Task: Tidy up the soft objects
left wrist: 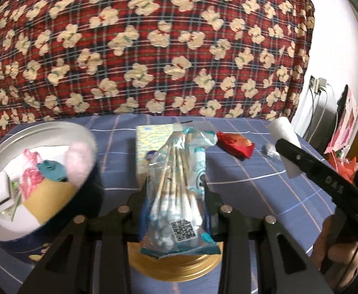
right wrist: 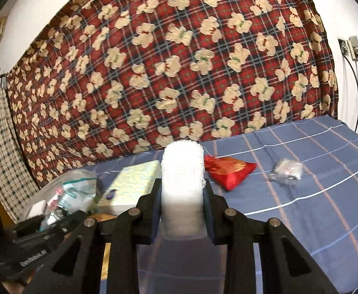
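Here, in the left wrist view, our left tongs (left wrist: 176, 196) pinch a bag of cotton swabs (left wrist: 176, 196) above a gold lid (left wrist: 176, 267), beside a round tin (left wrist: 41, 169) on the blue checked cloth (left wrist: 264, 178). In the right wrist view, our right tongs (right wrist: 182, 210) pinch a white gauze roll (right wrist: 182, 183); a red pouch (right wrist: 230, 171) lies behind.

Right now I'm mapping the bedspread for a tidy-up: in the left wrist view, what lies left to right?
Round tin of soft items → cotton swab packet held in the left gripper → red pouch → white gauze roll in the right gripper.
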The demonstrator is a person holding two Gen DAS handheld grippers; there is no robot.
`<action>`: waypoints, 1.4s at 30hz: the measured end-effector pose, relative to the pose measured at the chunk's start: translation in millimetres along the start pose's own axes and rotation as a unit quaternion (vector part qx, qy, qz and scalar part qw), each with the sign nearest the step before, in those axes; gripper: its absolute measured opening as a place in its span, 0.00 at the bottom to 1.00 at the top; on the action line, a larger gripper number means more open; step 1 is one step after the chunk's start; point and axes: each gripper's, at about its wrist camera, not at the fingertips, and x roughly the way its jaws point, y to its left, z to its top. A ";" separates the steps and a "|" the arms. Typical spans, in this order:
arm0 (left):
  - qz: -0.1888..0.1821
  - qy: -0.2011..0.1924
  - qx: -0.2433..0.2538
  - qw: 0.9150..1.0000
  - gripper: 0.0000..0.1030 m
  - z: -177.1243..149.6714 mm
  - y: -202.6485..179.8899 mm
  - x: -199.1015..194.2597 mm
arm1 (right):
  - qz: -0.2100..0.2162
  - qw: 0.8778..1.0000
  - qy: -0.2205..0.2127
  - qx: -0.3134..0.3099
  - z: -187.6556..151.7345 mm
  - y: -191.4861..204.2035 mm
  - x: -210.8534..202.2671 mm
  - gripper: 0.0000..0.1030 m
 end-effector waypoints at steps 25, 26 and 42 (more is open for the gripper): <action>0.034 -0.066 -0.051 0.996 0.32 0.9 92.0 -37.3 | 0.055 0.996 -0.026 -0.062 -20.1 135.6 18.0 0.32; 0.035 -0.071 -0.051 0.996 0.32 2.3 93.0 -39.9 | 0.056 0.996 -0.025 -0.063 -20.5 137.2 18.6 0.32; 0.115 -0.085 -0.072 0.987 0.32 3.7 142.2 -50.4 | 0.087 0.992 -0.030 -0.083 -15.8 192.2 35.3 0.32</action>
